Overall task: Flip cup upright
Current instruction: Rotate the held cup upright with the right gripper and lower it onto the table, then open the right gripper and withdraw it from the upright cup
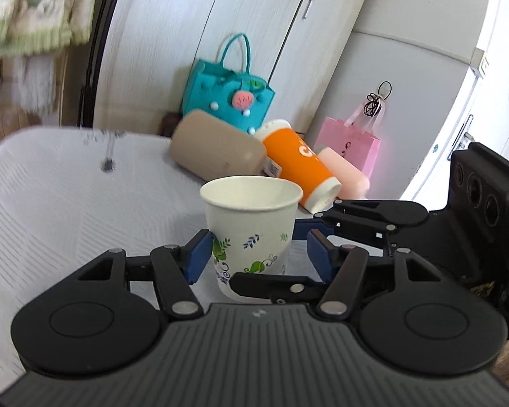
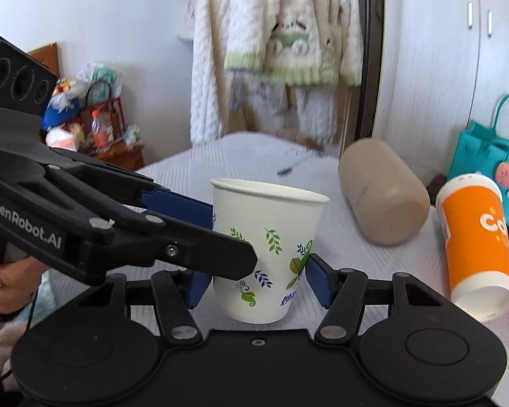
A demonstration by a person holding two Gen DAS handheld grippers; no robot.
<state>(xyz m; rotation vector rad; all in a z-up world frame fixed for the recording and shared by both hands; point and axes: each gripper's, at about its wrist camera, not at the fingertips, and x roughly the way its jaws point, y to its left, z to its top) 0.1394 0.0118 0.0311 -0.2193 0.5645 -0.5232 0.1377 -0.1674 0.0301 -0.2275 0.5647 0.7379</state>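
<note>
The left gripper has its blue fingers spread wide, the nine o'clock pad touching or just beside the paper cup and the three o'clock pad standing clear of it, so this gripper brackets the cup without squeezing, probably to steady it as it settles. The right gripper reaches in from the other side; in its own view its fingers are apart as well, with the floral cup wall between them and a visible gap at three o'clock, while the nine o'clock side is partly hidden behind the left gripper's arm, so contact there cannot be told. The cup sits mouth-up, slightly tilted in both fisheye views, its base seemingly on the white quilted bench cover; the flip looks essentially done, and the loose stance of both grippers reads as release. Beyond the cup, toward twelve and one o'clock, a tan cylinder lies on its side and an orange cup leans mouth-forward. Farther back stand a teal felt handbag and a pink gift bag against the wardrobe doors.
</note>
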